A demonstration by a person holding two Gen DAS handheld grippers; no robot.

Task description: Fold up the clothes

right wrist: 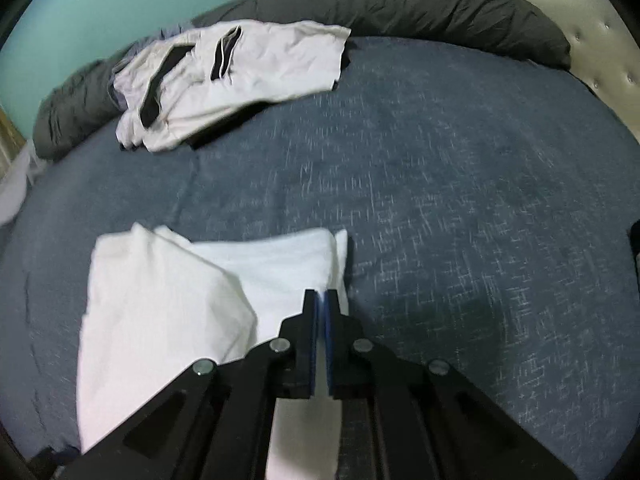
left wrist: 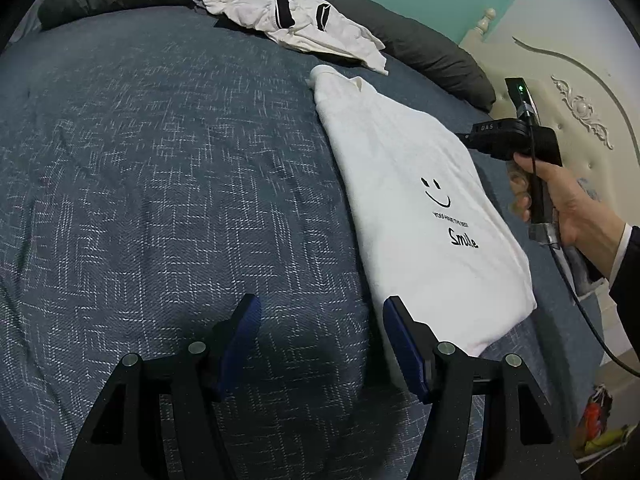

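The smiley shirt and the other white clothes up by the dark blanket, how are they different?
The smiley shirt is folded flat and smooth; the black-striped clothes lie crumpled in a heap. The smiley shirt has a printed face and the word Smile; the black-striped clothes have black bands instead. The smiley shirt is nearer the grippers; the heap lies farther back. Both are white and lie on the blue bedcover.

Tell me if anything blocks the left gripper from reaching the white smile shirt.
Nothing visible does. The left gripper is open over bare blue bedspread, and the white smile shirt lies right beside its right-hand finger. The crumpled black-striped garment lies far off near the grey pillow.
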